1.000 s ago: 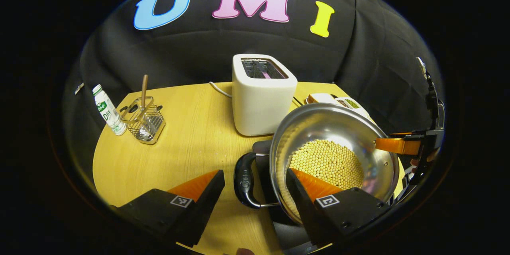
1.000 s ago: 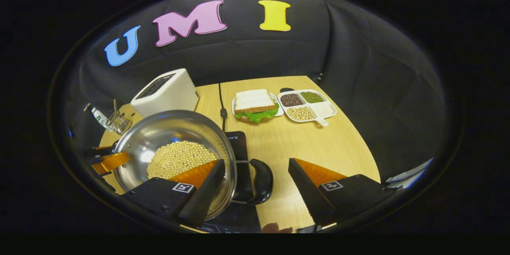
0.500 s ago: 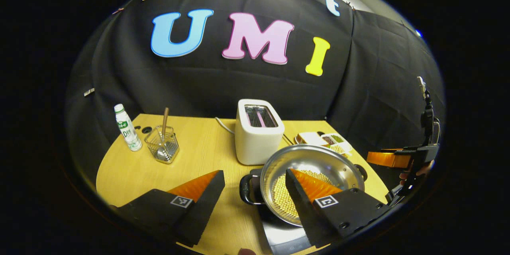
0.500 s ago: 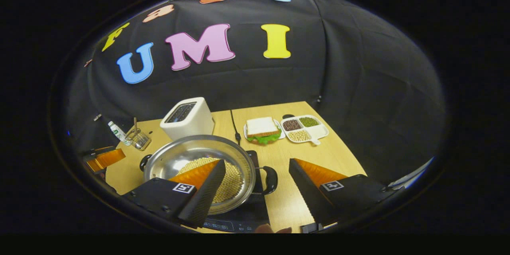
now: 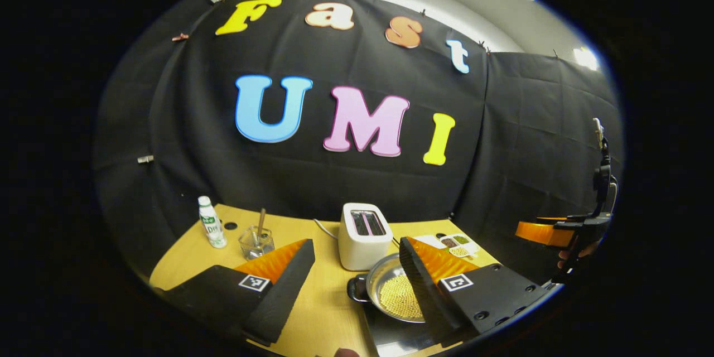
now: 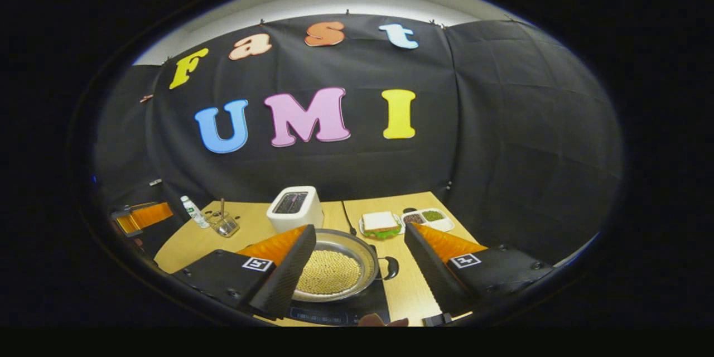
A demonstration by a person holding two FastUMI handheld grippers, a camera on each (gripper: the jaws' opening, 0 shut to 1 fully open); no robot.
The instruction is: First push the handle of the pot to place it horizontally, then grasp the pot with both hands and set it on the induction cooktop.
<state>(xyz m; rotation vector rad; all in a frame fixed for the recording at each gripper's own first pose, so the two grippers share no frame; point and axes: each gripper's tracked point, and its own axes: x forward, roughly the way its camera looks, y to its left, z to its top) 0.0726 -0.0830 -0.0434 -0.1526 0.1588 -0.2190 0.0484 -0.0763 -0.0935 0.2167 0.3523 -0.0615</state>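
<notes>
Left gripper view: the left gripper (image 5: 357, 268) hangs high above the tabletop (image 5: 184, 259), its fingers spread wide with nothing between them. The pot (image 5: 393, 290), with pale beans in it, sits on the dark cooktop (image 5: 390, 337), just in front of the toaster (image 5: 362, 228). One black handle (image 5: 356, 289) juts out level at the pot's side toward the bottle (image 5: 211, 223) and the utensil basket (image 5: 255, 241). The right gripper (image 5: 558, 231) shows far off at the edge, raised well clear of the pot; from here I cannot tell how its fingers stand

Right gripper view: the right gripper (image 6: 360, 256) is also high up, fingers apart and empty. The pot (image 6: 334, 270) rests flat on the cooktop (image 6: 340, 312), and the handle (image 6: 390, 268) on this side lies level too. Behind it are the toaster (image 6: 294, 209), a sandwich (image 6: 380, 224) and a divided dish (image 6: 428, 218). The left gripper (image 6: 139, 216) shows at the far edge, well away from the pot

Judging by this, the placing looks done and the step in hand is the retreat. To do it well, keep both sets of fingers open and go straight up and back, so that neither handle gets clipped and the pot does not slide on the smooth glass. Check that the pot sits centred on the cooktop with no rim overhanging the tabletop; if it is off, nudge it by both handles together, evenly, so the beans do not spill
</notes>
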